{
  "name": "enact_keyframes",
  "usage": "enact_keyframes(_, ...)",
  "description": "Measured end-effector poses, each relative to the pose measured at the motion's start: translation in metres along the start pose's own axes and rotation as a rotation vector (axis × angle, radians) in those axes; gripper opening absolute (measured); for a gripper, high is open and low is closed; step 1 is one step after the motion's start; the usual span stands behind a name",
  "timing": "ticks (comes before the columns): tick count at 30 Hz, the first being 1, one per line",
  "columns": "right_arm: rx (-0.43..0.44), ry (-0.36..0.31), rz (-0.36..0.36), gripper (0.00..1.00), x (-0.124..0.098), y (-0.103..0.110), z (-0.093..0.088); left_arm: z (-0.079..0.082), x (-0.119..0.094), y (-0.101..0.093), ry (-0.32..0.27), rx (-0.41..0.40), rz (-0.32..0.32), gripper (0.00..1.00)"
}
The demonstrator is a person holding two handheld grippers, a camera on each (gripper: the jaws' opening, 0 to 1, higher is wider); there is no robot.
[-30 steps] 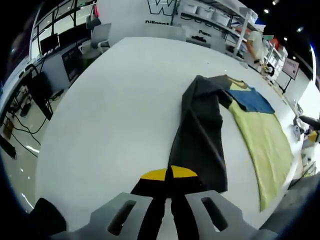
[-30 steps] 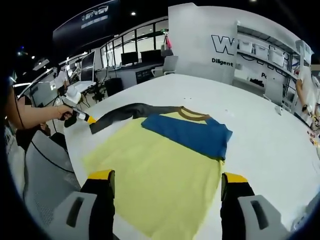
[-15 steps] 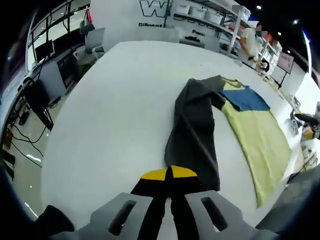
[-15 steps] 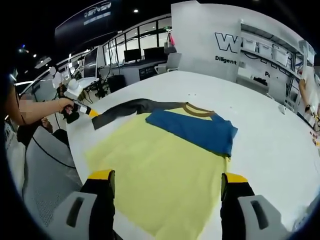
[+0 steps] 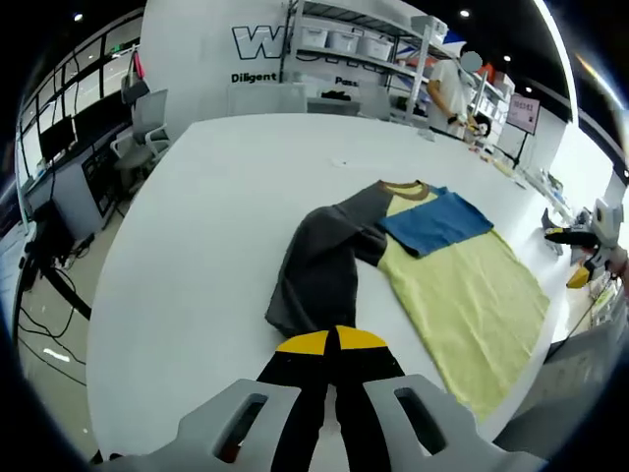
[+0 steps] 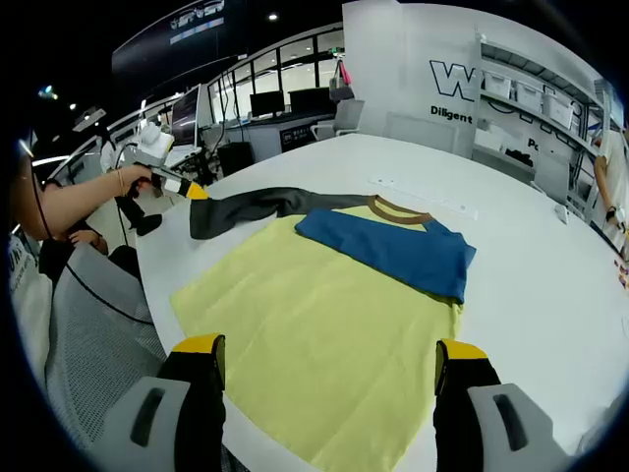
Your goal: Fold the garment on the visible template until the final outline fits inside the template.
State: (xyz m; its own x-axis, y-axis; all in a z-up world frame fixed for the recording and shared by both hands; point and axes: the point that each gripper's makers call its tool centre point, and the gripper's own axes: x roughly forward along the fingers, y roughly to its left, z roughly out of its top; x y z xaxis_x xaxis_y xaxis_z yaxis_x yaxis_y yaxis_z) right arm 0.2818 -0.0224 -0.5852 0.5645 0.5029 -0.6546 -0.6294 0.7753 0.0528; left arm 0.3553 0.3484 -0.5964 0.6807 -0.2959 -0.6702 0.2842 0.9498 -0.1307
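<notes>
Yellow shirt (image 6: 324, 324): lies flat on the white surface (image 5: 187, 246), near its edge.
Blue sleeve (image 6: 388, 251): folded over the top of the shirt.
Dark grey sleeve (image 5: 319, 265): stretched out to the side, its end pinched and lifted.
Left gripper (image 5: 331, 341): jaws pressed together on the end of the dark grey sleeve; in the right gripper view a hand (image 6: 133, 182) holds it up.
Right gripper (image 6: 329, 359): jaws spread wide, holding nothing, over the bottom of the shirt.
Brown collar (image 6: 398, 210): at the far end.
</notes>
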Motion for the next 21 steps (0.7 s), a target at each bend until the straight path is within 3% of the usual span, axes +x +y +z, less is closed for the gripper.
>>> enact_keyframes(11,-0.005,0.013,0.009,0.86,0.000,0.002,-0.004,0.040,0.018,-0.037,-0.031,0.047,-0.082,0.05)
enact_keyframes(12,-0.010,0.018,0.012,0.86,0.001,0.003,-0.004,0.053,0.024,-0.047,-0.050,0.051,-0.102,0.05)
enact_keyframes(21,-0.019,0.022,0.027,0.86,0.003,0.005,-0.004,0.091,0.040,-0.093,-0.089,0.117,-0.200,0.05)
